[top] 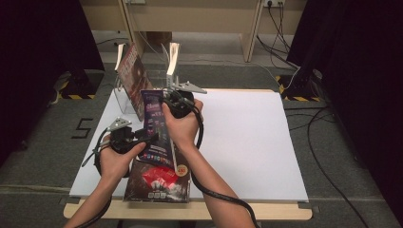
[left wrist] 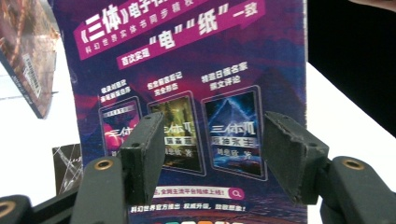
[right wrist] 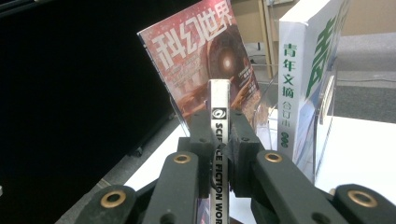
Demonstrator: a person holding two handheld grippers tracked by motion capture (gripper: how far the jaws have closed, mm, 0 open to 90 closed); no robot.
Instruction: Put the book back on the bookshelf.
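A magazine with a purple back cover (top: pixel 157 128) stands upright over the table's left half. My right gripper (top: pixel 177 102) is shut on its top edge; in the right gripper view the white spine (right wrist: pixel 219 98) is pinched between the pads of that gripper (right wrist: pixel 220 135). My left gripper (top: pixel 149 137) is beside the magazine's lower left. In the left gripper view its jaws (left wrist: pixel 215 154) stand open, and the purple cover (left wrist: pixel 187 70) faces them just beyond the pads, with nothing gripped.
A second, dark red magazine (top: pixel 159 183) lies flat at the table's front edge. At the back left, a clear stand (top: pixel 124 102) holds a red magazine (right wrist: pixel 196 60) and a thick white book (right wrist: pixel 299 84). The white tabletop (top: pixel 252 142) stretches to the right.
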